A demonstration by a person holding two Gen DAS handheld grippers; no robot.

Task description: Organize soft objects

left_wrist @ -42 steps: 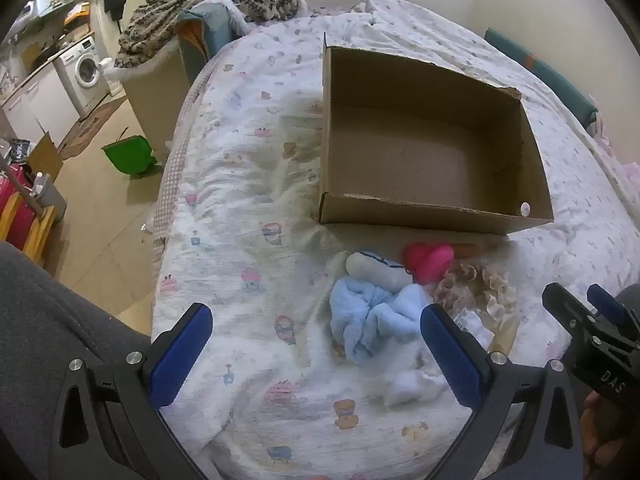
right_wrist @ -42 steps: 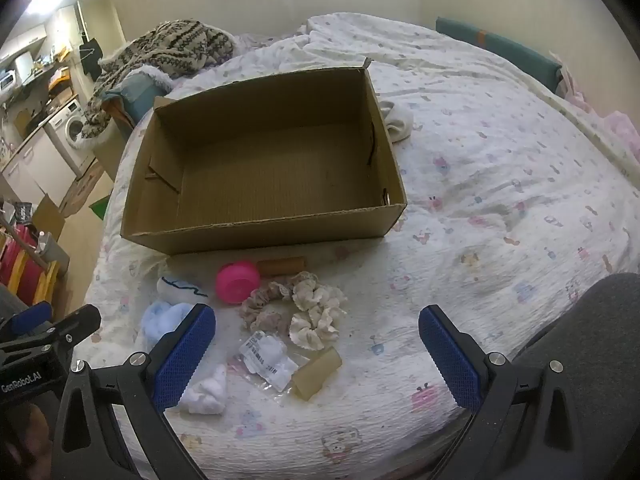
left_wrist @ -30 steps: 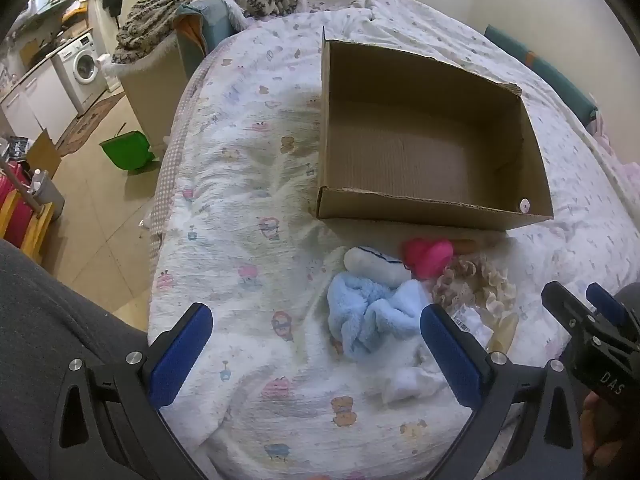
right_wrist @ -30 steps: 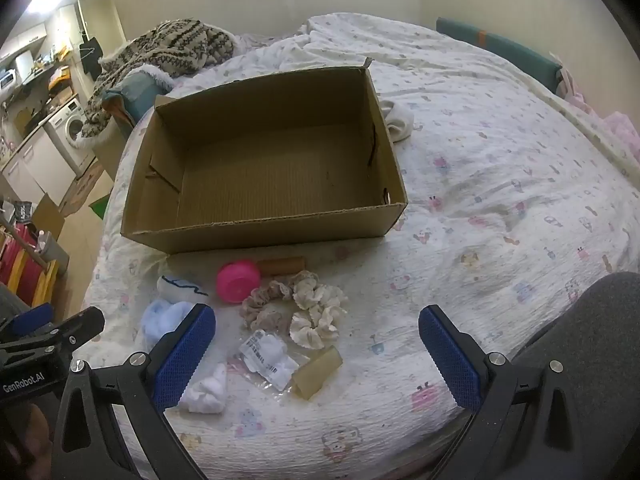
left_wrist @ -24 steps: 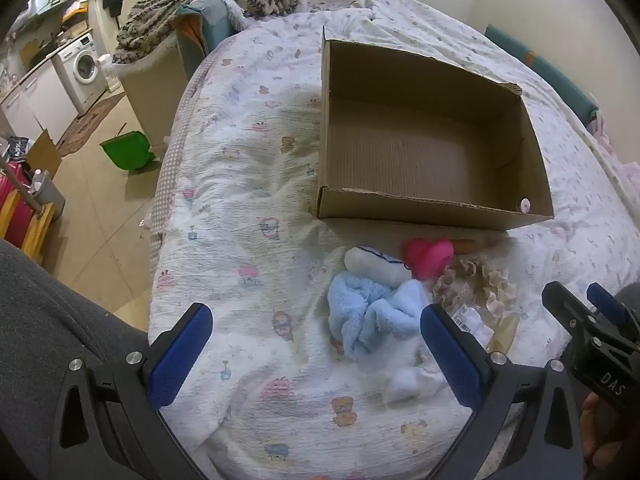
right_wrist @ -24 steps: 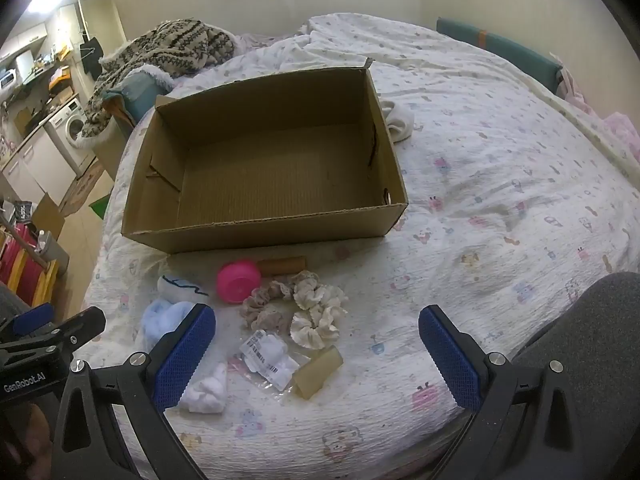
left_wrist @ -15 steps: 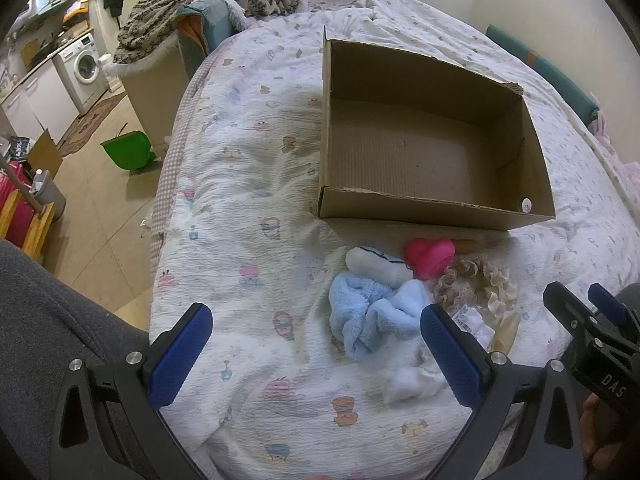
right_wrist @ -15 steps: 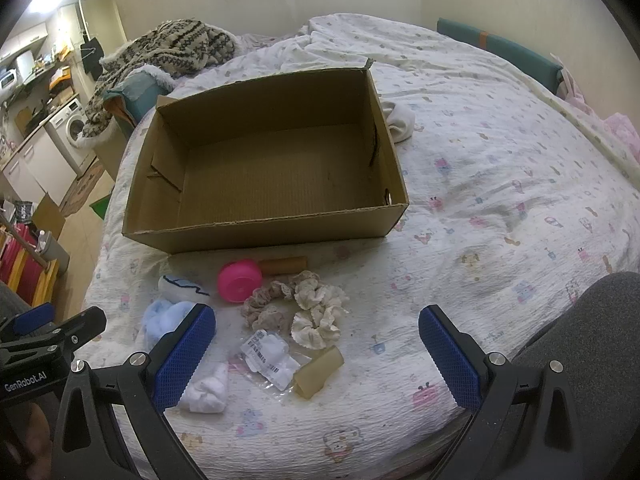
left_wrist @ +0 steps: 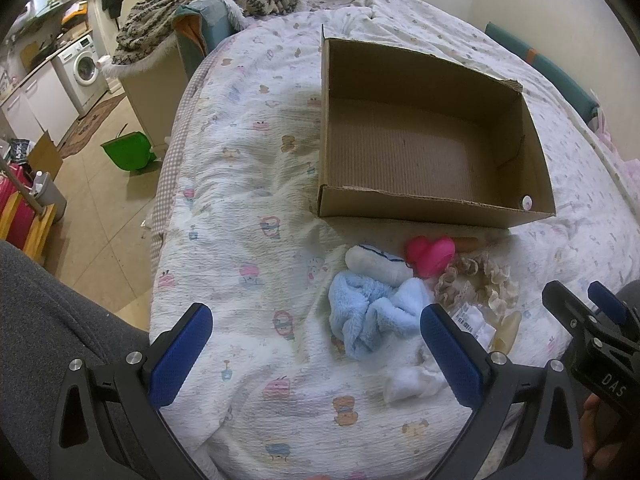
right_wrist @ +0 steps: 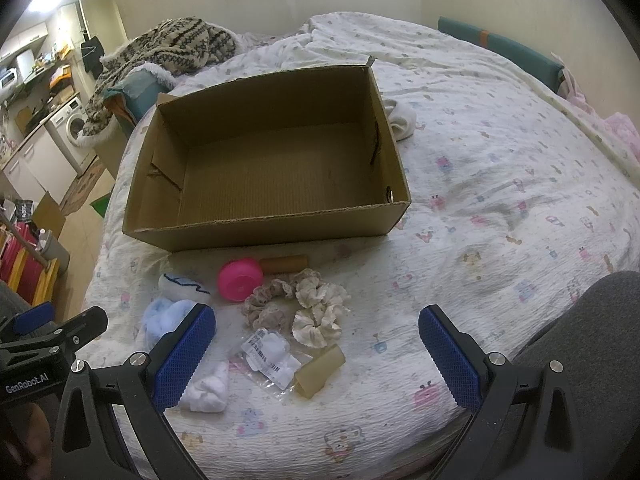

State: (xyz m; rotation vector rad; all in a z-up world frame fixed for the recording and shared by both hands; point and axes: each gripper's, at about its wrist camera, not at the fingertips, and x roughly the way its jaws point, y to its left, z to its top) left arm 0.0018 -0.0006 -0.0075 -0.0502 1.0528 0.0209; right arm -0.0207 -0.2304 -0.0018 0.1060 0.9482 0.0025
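Note:
An empty cardboard box point(left_wrist: 432, 212) point(right_wrist: 280, 236) sits on the bed. In front of it lies a cluster: a light blue fluffy cloth point(left_wrist: 372, 312) point(right_wrist: 164, 318), a white rolled sock point(left_wrist: 376, 264) point(right_wrist: 182, 286), a pink cup point(left_wrist: 430, 254) point(right_wrist: 240, 280), beige scrunchies point(left_wrist: 480, 280) point(right_wrist: 308, 304), a plastic packet point(right_wrist: 270, 354), a white cloth point(left_wrist: 414, 380) point(right_wrist: 208, 388) and a tan block point(right_wrist: 320, 370). My left gripper point(left_wrist: 316, 352) is open and empty, held above the bed just short of the blue cloth. My right gripper point(right_wrist: 316, 352) is open and empty, near the packet and block.
A brown cylinder point(right_wrist: 284, 264) lies against the box front. A white sock point(right_wrist: 400, 118) lies behind the box on the right. A patterned blanket point(right_wrist: 168, 48) is heaped at the bed's far left. The bed's left edge drops to a floor with a green bin point(left_wrist: 128, 156).
Both grippers stay open and nearly still; the left wrist view has shifted only slightly. Nothing on the bed has moved.

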